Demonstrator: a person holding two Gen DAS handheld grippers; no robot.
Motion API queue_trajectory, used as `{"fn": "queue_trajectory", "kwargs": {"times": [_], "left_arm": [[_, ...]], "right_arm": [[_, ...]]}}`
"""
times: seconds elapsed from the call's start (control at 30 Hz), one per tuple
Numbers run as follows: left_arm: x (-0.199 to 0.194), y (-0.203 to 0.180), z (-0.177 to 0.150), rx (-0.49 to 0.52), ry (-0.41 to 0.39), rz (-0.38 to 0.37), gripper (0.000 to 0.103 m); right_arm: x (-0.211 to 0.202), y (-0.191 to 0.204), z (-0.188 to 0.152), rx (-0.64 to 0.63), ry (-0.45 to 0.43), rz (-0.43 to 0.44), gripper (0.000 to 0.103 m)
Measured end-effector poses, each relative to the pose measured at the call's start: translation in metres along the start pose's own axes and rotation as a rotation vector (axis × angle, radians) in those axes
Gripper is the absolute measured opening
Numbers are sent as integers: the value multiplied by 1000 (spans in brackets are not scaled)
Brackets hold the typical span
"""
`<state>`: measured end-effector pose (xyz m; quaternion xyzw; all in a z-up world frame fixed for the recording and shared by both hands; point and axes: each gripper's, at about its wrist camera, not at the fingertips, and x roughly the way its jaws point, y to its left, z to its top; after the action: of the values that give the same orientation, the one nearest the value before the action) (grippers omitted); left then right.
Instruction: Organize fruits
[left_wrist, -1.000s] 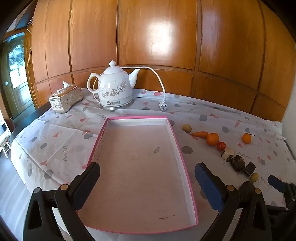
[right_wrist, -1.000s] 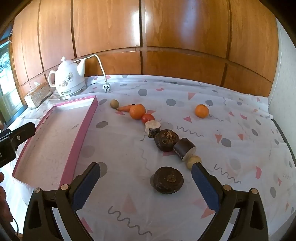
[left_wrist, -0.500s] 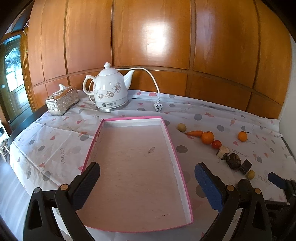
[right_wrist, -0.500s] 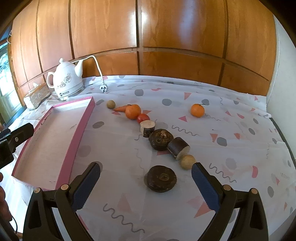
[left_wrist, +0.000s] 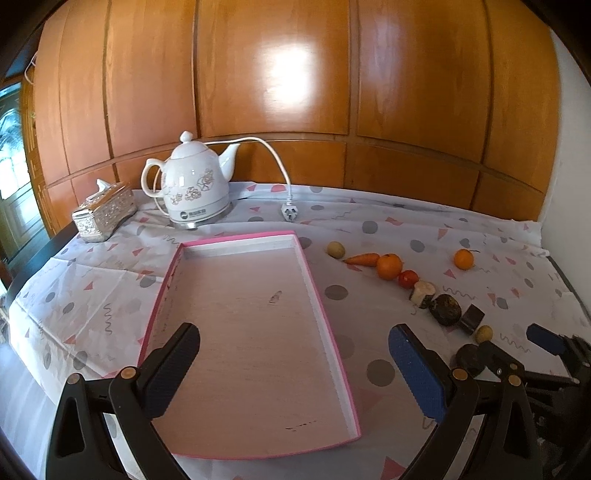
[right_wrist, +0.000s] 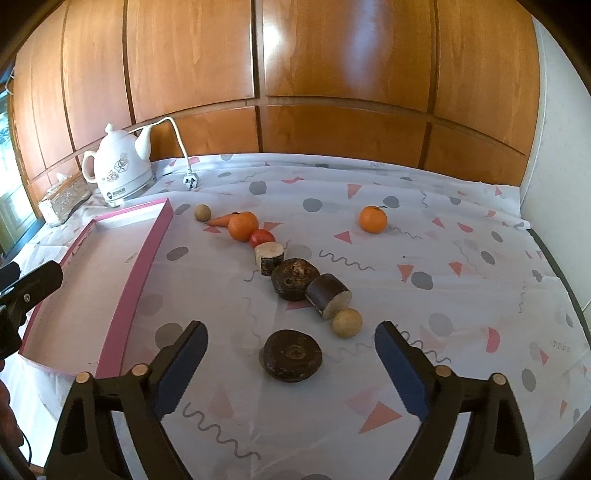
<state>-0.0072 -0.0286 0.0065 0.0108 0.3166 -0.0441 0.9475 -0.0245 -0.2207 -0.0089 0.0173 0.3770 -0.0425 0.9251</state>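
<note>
A shallow pink-rimmed tray (left_wrist: 321, 295) (right_wrist: 147, 251) lies on the patterned cloth, with nothing in it. To its right runs a line of produce: a small tan ball (right_wrist: 202, 212), a carrot (right_wrist: 218, 220), an orange (right_wrist: 242, 226), a red tomato (right_wrist: 262, 237), a cut pale-faced piece (right_wrist: 269, 256), a dark round piece (right_wrist: 294, 278), a dark cut piece (right_wrist: 328, 295) and a tan ball (right_wrist: 347, 323). A second orange (right_wrist: 373, 219) sits apart. A dark disc (right_wrist: 291, 355) lies between my open right gripper's (right_wrist: 290, 363) fingers. My left gripper (left_wrist: 295, 365) is open over the tray.
A white kettle (left_wrist: 194, 188) with its cord and plug (left_wrist: 289, 211) stands behind the tray, a silver tissue box (left_wrist: 103, 214) to its left. Wood panelling backs the table. A white wall (right_wrist: 554, 184) bounds the right side.
Both grippers have pulled back and risen slightly, so the tray and produce look smaller and farther. Nothing on the table has moved.
</note>
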Motion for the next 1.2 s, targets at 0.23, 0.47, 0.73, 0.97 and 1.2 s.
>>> {"fn": "queue_trajectory", "kwargs": {"times": [0.23,0.47,0.73,0.97,1.2], "left_arm": [[0,-8,-2,27,8,-29,103],[2,-17,-2,63,15,-56,103],[9,-36,-4,137,48,-118,103],[28,-65,-5,206,150,-290,101],[45,-111,-15,298,234,-427,82]], "right_arm": [[-2,-10,-2,8,5,-7,83],[-4,-22,-4,24,14,-12,78],[0,-44,-5,58,30,-37,77],[10,-78,-10,115,85,-50,41],[19,-104,-16,171,131,-22,41]]}}
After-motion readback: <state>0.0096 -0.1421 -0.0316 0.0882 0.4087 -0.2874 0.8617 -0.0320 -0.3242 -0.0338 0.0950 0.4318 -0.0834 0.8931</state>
